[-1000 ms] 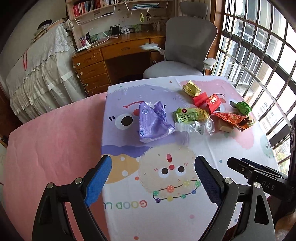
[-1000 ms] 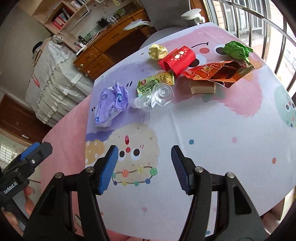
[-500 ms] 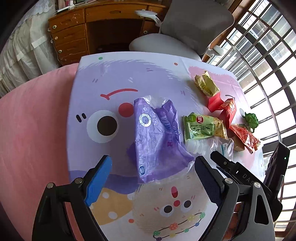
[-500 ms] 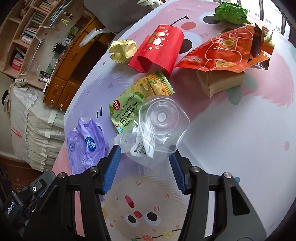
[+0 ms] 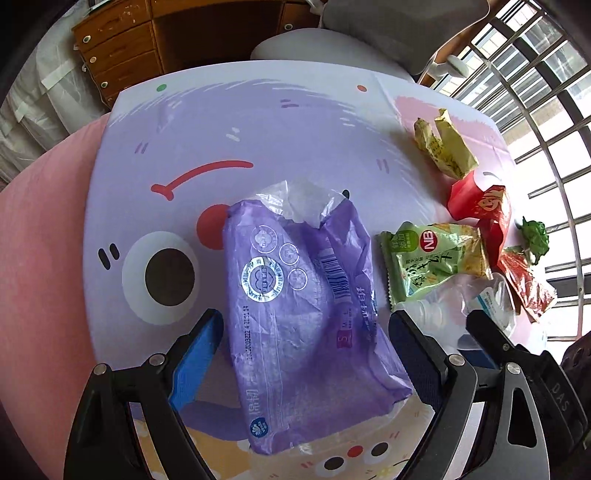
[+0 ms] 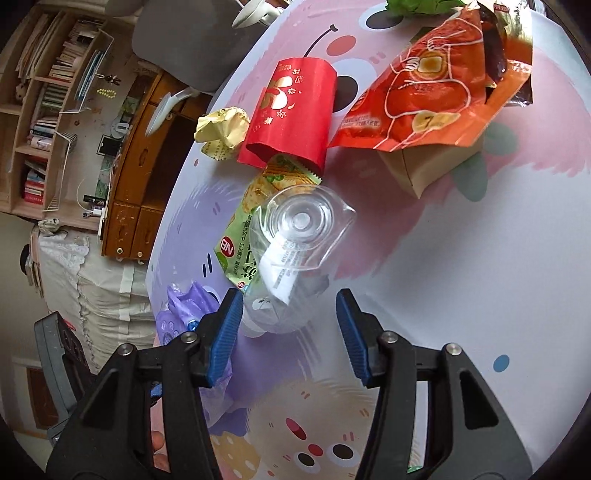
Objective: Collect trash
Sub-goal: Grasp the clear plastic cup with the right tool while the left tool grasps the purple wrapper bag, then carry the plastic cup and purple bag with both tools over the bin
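A table draped in a cartoon-print cloth holds a scatter of trash as two hand-held grippers hover over it. The left gripper hangs with its jaws wide apart on either side of a crumpled purple plastic bag, which lies flat on the cloth between the blue pads; neither pad appears to touch it. The right gripper is likewise spread, its jaws flanking the neck end of a clear plastic bottle that lies on its side with its base turned toward the far side of the table. The left pad sits just beside the bottle, but contact cannot be told.

The bottle rests partly over a green snack packet. Beyond it lie a red paper sleeve, a balled yellow wrapper, an orange-red foil pouch lying over a small brown cardboard box, and a wad of green paper near the table's window edge.

Behind the table stand a grey office chair and a wooden desk with drawers.
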Available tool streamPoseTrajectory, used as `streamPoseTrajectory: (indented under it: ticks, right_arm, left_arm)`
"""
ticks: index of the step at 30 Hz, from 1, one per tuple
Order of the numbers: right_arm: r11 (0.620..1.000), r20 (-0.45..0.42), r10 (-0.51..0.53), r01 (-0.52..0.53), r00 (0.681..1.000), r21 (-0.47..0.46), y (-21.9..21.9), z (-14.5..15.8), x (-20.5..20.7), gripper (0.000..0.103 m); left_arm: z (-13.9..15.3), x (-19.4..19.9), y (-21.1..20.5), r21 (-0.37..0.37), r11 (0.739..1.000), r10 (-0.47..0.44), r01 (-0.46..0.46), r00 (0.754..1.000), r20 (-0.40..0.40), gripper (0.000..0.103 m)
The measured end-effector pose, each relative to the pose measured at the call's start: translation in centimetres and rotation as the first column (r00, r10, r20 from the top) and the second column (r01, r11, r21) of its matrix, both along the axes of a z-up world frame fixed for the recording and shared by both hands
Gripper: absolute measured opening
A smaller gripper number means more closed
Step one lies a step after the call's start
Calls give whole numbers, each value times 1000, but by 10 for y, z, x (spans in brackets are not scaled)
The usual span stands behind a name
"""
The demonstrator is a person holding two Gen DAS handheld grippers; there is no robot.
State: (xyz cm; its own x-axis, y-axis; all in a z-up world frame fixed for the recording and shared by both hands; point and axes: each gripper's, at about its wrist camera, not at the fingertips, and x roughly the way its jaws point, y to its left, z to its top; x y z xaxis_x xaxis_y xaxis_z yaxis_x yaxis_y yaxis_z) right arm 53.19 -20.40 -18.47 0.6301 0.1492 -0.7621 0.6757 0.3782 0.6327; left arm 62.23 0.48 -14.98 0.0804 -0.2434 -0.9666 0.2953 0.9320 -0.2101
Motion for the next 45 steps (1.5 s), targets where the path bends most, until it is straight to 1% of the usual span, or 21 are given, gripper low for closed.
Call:
streamPoseTrajectory:
  ticks: [4,7,8,10,11,12,13,14,15,16,20,23,25,27,30,34,37,42,45]
  right_arm:
    - [997,21,-53,52,998,57,-5,-2,9,50]
    - [997,7,-72,72,997,41,-11,-3,8,50]
    - [997,-5,-66,66,998,25,-11,-4,11,50]
    - [999,-39,-46,46,998,-4,-14,-8,10,50]
    - [999,-47,-39,38,998,-14,-15,-10,11,48]
    - [999,-45,-34,33,998,-27,-15,-10,12,45]
    - [999,-43,-28,26,999,-36,-15,-10,15,44]
    - [999,-40,-19,17,999,-42,-14,-9,13,43]
    - [999,-29,-9,7,1000,-45,-13,-9,13,23]
    - [999,-31,17,-19,999,-43,-12,-9,15,20]
    - [989,-32,106,-109,994,-99,-1,5,6,19]
    - [973,-25,182,-183,983,-142,10,20,-16,19]
    - [949,-23,244,-244,969,-199,18,34,-29,19]
    - [915,-30,308,-305,951,-263,25,50,-45,19]
    - [872,-33,396,-387,918,-300,32,67,-77,19]
    - [826,-25,484,-466,874,-318,29,84,-133,19]
    - [789,-9,542,-513,840,-338,21,95,-182,19]
    - [723,20,619,-559,785,-405,0,114,-278,19]
    - [702,26,645,-579,764,-414,-17,119,-335,19]
  left_arm:
    - [-18,0,-10,45,999,-29,29,1000,-13,92]
    - [-28,0,-12,46,998,-37,38,999,-22,81]
    - [-27,-1,-12,38,998,-42,43,999,-6,74]
    - [-28,-1,-14,29,998,-54,54,999,-1,65]
    - [-27,-1,-14,23,998,-56,56,998,1,54]
    - [-27,-1,-15,10,998,-59,59,998,-1,46]
    - [-27,-1,-14,-5,998,-59,59,998,-12,27]
    - [-26,-2,-13,-10,999,-51,51,999,-19,25]
    - [-24,-3,-11,-12,999,-41,41,999,-14,23]
    - [-22,-5,-10,-12,999,-36,36,999,-7,20]
    - [-8,-22,1,-25,999,-28,28,999,29,18]
    - [12,-44,12,-34,999,-31,34,996,83,18]
    - [26,-65,23,-36,999,-31,36,993,117,18]
    - [36,-85,30,-39,999,-21,26,991,130,18]
    - [50,-121,39,-58,998,6,2,991,135,18]
    - [73,-175,43,-50,999,17,-8,984,178,18]
    - [91,-224,40,-64,998,35,-22,978,205,17]
    - [110,-313,16,-90,995,67,-47,971,229,16]
    - [113,-370,-4,-98,994,74,-52,969,235,16]
